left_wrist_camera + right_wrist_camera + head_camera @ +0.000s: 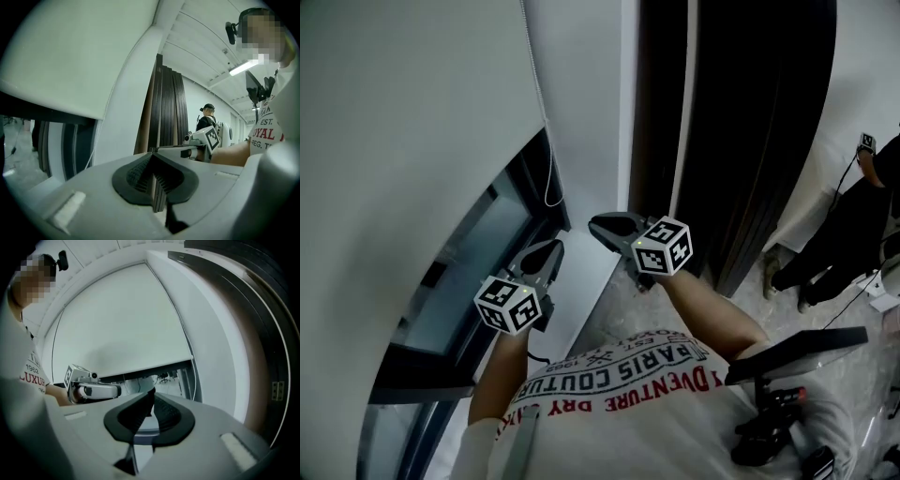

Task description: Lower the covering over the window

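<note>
At the left, the covering: a white roller blind (394,141) hangs part-way down over the window (487,244); its bottom bar (140,369) leaves a strip of glass uncovered below.
Beside it, the cord: a thin bead chain (536,70) runs down the blind's right edge and ends in a loop just left of the white wall strip.
Left gripper (551,248): jaws together with nothing seen between them, near the chain's loop but apart from it.
Right gripper (598,225): just right of the left one, jaws a narrow slit apart, nothing between them, pointing towards the window.
Far right: dark upright panels (741,141) and a bystander (853,216), well apart from the work.
How it should handle: the fabric looks light and limp, stiffened only by the bottom bar; the chain is slender, slack and probably slippery, so it may swing away from the pads.
Where to hold: probably one strand of the chain, pinched squarely across the beads above the loop and drawn straight down; tugging the fabric itself risks skewing the roll.
</note>
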### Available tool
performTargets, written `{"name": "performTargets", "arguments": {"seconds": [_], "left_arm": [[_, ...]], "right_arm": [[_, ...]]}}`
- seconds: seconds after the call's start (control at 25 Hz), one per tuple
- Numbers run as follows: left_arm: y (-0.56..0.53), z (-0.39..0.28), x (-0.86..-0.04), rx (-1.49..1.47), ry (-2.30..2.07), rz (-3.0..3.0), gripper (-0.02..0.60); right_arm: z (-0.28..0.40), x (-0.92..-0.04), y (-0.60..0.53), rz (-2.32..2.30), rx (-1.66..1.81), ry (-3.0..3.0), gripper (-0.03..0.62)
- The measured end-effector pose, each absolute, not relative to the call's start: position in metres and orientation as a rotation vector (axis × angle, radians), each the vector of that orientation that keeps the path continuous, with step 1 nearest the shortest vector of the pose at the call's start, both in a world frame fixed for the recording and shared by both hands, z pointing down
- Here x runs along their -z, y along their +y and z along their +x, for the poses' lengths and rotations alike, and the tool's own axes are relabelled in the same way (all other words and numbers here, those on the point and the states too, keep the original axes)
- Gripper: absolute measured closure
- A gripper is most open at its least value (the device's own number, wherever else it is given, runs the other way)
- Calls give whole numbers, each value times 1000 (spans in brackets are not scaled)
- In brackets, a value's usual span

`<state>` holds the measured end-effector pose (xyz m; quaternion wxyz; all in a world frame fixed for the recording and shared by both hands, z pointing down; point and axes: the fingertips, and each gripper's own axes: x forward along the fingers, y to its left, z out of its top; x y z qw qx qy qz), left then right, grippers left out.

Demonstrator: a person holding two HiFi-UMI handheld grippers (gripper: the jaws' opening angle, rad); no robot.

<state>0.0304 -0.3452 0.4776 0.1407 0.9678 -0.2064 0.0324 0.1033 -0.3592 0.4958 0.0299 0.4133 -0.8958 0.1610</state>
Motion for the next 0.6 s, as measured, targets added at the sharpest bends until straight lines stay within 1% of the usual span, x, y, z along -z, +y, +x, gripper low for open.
{"name": "performTargets", "arguments": {"seconds": [0.12,0.28,0.6], "left_arm": [[-276,44,-461,-96,-607,2803,580],[-171,60,-442,-79,-608,2820,580],[-23,81,-439,-6,-595,2826,580]], "right_arm": [[109,-483,-287,1218,-492,-2783,589],[110,-474,-177,1116,-493,-2777,589],[110,-480,-18,959,-443,-2820,589]]}}
